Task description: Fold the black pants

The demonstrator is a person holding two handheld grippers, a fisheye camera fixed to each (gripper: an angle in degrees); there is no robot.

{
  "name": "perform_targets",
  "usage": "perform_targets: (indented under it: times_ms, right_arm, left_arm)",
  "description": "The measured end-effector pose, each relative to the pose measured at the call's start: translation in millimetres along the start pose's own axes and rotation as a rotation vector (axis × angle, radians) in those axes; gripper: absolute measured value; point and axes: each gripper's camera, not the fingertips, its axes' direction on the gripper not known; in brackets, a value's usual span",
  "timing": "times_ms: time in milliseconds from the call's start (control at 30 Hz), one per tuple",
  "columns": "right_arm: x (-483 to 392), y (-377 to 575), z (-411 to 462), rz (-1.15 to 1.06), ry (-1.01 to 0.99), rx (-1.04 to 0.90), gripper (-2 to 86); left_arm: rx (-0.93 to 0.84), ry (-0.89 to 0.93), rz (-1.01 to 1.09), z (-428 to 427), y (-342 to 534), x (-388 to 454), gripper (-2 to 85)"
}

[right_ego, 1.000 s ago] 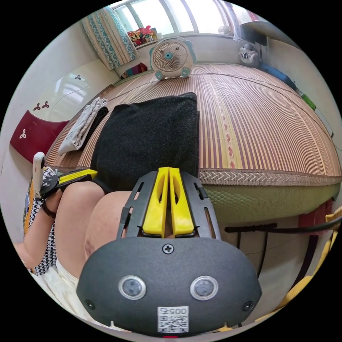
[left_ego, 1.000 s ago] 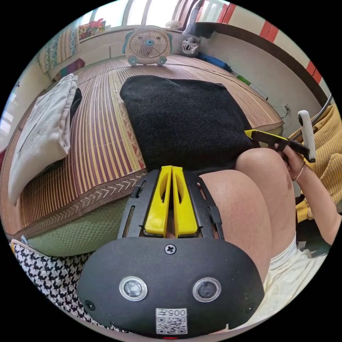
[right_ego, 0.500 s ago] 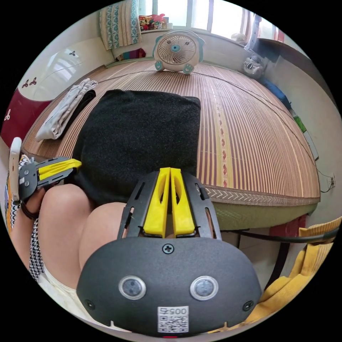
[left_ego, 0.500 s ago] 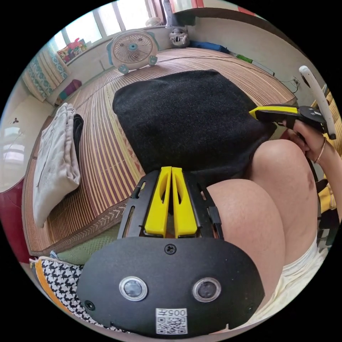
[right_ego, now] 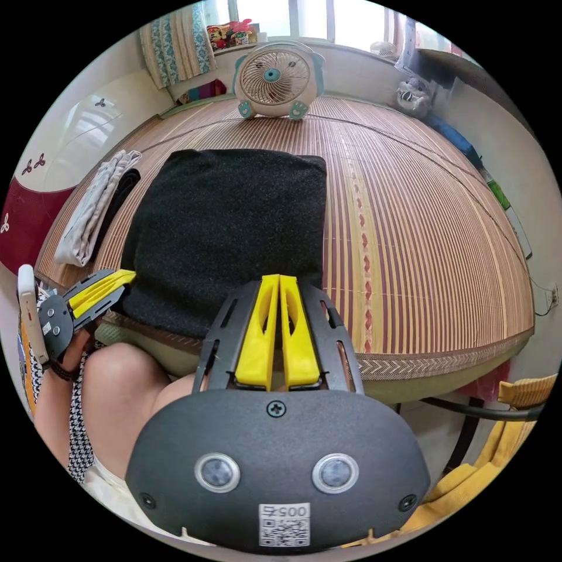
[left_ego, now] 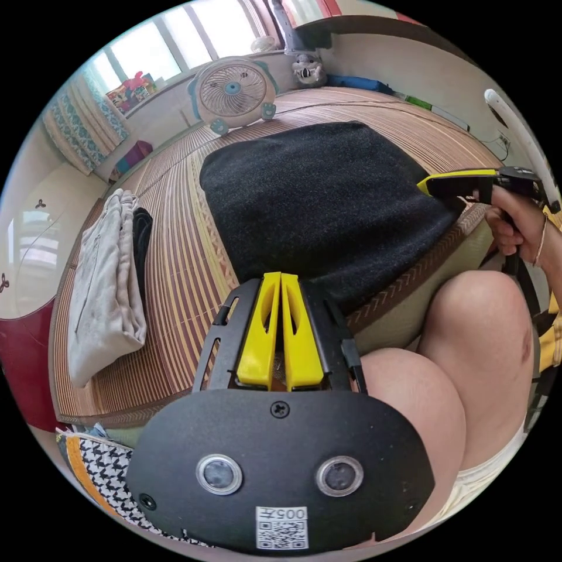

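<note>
The black pants [left_ego: 328, 193] [right_ego: 228, 222] lie folded into a thick rectangle on the striped bamboo mat [left_ego: 175, 234] [right_ego: 421, 234], near edge at the mat's front border. My left gripper [left_ego: 281, 275] [right_ego: 126, 276] is shut, its tips on the pants' near left corner. My right gripper [right_ego: 279, 278] [left_ego: 430, 186] is shut too, pinching the near right corner. The fabric hides how much cloth sits between each pair of jaws.
A stack of folded grey and black clothes [left_ego: 105, 281] [right_ego: 88, 222] lies on the mat left of the pants. A fan [left_ego: 233, 91] [right_ego: 274, 76] and a plush toy [left_ego: 305, 69] stand at the far end. The person's knees [left_ego: 480, 328] [right_ego: 126, 380] press against the bed's front.
The pants' near edge, which draped over the person's knees, now lies up on the mat. Both grippers moved forward with it, staying shut.
</note>
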Motion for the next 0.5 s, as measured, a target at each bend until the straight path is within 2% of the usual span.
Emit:
perform_targets:
  times_ms: [233,400,500]
  right_arm:
    - [19.2,18.3,-28.5,0.010,-0.106,-0.037,-0.9]
    - [31.4,51.4,-57.8,0.044,-0.176,-0.018,-0.9]
    - [39.5,94.5,-87.0,0.064,-0.200,0.049,-0.9]
  left_arm:
    - [-0.036,-0.042,0.095,-6.9,0.4,28.6,-0.6]
    - [-0.113,0.025,0.076,-15.9,-12.8,29.1,-0.4]
    - [-0.083,0.007,0.015,-30.7,-10.6,29.0,-0.2]
